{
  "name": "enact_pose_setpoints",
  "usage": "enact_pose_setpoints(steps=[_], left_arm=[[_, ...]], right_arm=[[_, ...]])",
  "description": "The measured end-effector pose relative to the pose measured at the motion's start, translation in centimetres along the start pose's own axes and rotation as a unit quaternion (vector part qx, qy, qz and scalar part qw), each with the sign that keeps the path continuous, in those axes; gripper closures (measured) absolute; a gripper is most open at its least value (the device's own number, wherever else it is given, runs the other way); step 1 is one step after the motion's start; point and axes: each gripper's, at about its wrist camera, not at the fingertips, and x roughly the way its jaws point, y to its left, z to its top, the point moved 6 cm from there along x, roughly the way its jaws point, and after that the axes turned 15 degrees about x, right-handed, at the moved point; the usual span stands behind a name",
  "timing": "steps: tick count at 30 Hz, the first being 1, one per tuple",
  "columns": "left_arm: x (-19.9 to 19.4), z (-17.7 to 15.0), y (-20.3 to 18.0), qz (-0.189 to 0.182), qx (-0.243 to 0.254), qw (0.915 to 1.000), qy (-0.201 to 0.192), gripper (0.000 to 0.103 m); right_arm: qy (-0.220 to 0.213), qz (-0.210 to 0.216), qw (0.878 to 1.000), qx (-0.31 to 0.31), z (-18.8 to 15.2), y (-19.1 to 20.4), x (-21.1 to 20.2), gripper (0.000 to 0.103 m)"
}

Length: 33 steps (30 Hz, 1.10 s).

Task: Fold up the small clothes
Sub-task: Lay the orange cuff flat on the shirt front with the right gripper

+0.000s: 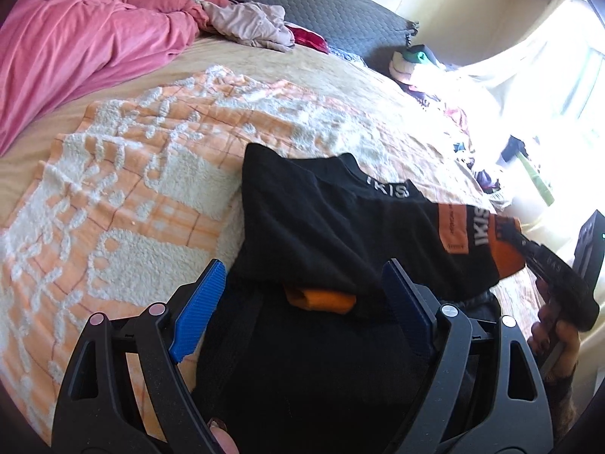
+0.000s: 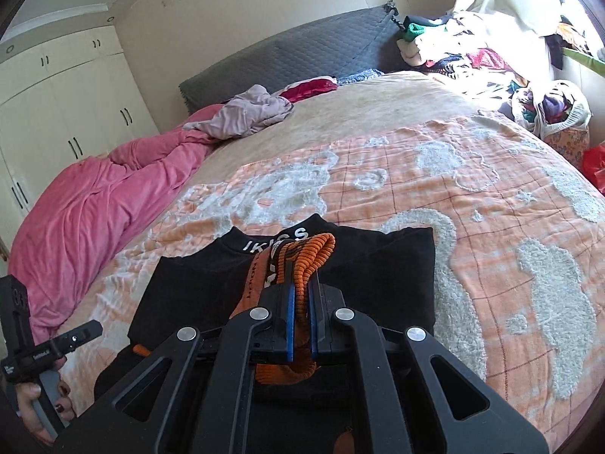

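A black sweater (image 1: pixel 325 219) with orange cuffs and white lettering lies on the orange-and-white blanket (image 1: pixel 132 189). My left gripper (image 1: pixel 302 302) hovers open just above its near part, its blue pads (image 1: pixel 200 299) apart on either side of the cloth without pressing it. An orange cuff (image 1: pixel 321 300) peeks out between them. My right gripper (image 2: pixel 300 295) is shut on the other sleeve's orange ribbed cuff (image 2: pixel 314 253) and holds that sleeve lifted over the sweater's body (image 2: pixel 196 287). The left view shows the same gripper (image 1: pixel 518 238) clamping the cuff at the right.
A pink duvet (image 2: pixel 94 208) is bunched along the bed's left side. A mauve garment (image 2: pixel 249 113) lies near the grey headboard (image 2: pixel 295 60). Piled clothes (image 2: pixel 472 53) sit by the window on the right, and a white wardrobe (image 2: pixel 56 106) stands at the left. A hand (image 2: pixel 41 397) grips the left tool.
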Motion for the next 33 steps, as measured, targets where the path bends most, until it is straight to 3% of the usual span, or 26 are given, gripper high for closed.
enact_pose_setpoints(steps=[4,14,23,28,33], left_arm=[[0.7,1.3,0.2,0.01,0.0,0.9999,-0.001,0.026],[4.9,3.6,-1.5,-0.008,0.01,0.9997,0.022,0.048],[8.6,3.2,-3.3,-0.005,0.054,0.9963,0.067,0.049],[9.5,2.2,-3.1,0.002,0.064,0.9942,0.086,0.049],[10.0,1.2,-2.9,0.006,0.075,0.9921,0.1,0.049]], right_arm=[[0.004,-0.011,1.0,0.002,-0.1,-0.5,0.2,0.098],[0.019,-0.038,0.999,-0.002,-0.3,-1.2,0.7,0.098],[0.033,-0.069,0.997,0.003,-0.4,-2.3,1.2,0.093],[0.012,-0.1,0.995,-0.025,-0.5,-2.2,1.1,0.092],[0.032,-0.093,0.992,-0.075,-2.2,0.0,2.0,0.076]])
